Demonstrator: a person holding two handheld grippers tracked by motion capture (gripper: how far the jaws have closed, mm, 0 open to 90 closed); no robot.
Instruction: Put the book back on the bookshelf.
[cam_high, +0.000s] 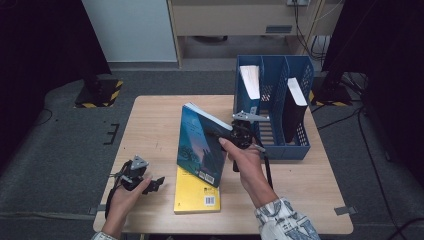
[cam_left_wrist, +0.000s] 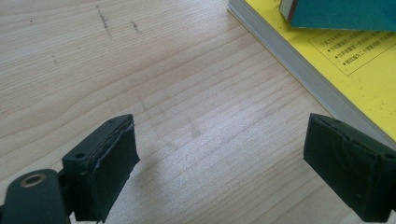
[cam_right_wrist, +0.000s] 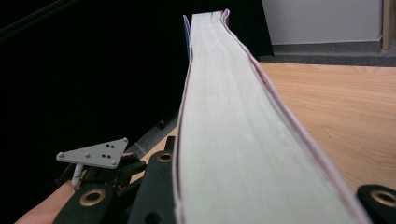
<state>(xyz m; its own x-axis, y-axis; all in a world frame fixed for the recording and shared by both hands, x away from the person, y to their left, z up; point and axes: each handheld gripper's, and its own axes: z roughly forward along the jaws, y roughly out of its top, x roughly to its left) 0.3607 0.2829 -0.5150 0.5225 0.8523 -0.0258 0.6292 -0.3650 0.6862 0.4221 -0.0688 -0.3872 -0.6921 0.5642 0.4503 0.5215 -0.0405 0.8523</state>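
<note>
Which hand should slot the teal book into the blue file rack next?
Right. The right gripper is already shut on the teal book, lifted beside the blue file rack. The left gripper sits open, low over the table, far from the rack.

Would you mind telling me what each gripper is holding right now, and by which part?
The right gripper clamps the blue book by its page edge, tilted above the yellow book. The left gripper holds nothing; its jaws are open over the table.
</note>
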